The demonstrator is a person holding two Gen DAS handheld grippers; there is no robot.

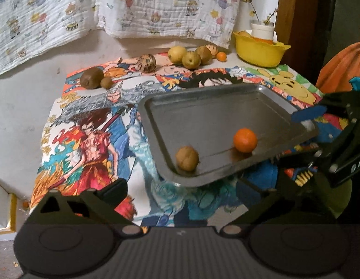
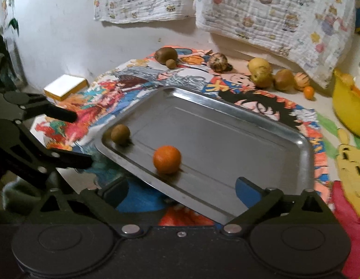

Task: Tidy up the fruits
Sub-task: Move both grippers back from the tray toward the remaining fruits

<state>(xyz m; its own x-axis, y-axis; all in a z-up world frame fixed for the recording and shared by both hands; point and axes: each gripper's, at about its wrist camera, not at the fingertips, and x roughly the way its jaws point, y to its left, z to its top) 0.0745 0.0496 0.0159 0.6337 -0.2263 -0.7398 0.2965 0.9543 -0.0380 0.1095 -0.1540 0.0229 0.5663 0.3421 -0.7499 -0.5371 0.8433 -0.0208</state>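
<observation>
- Two fruits, an orange (image 2: 167, 159) and a brownish one (image 2: 120, 134), lay in the metal tray (image 2: 238, 137).
- Left gripper (image 1: 182, 190) and right gripper (image 2: 182, 187) stood released, empty.
- Kiwis (image 1: 91, 78) and lemons (image 1: 191, 57) waited far on the counter (image 1: 29, 107).

Black tongs (image 2: 181, 189), blue pads (image 2: 246, 189), silver screws.

Left wrist cam sat close at the steel tray's (image 1: 217, 114) near-left corner, angled down toward the wall. Right wrist cam sat close at its near-right edge, same tilt. Both shared tray (image 2: 226, 125), orange (image 1: 245, 140) (image 2: 167, 159), cartoon cloth (image 1: 87, 125) (image 2: 261, 97).
</observation>
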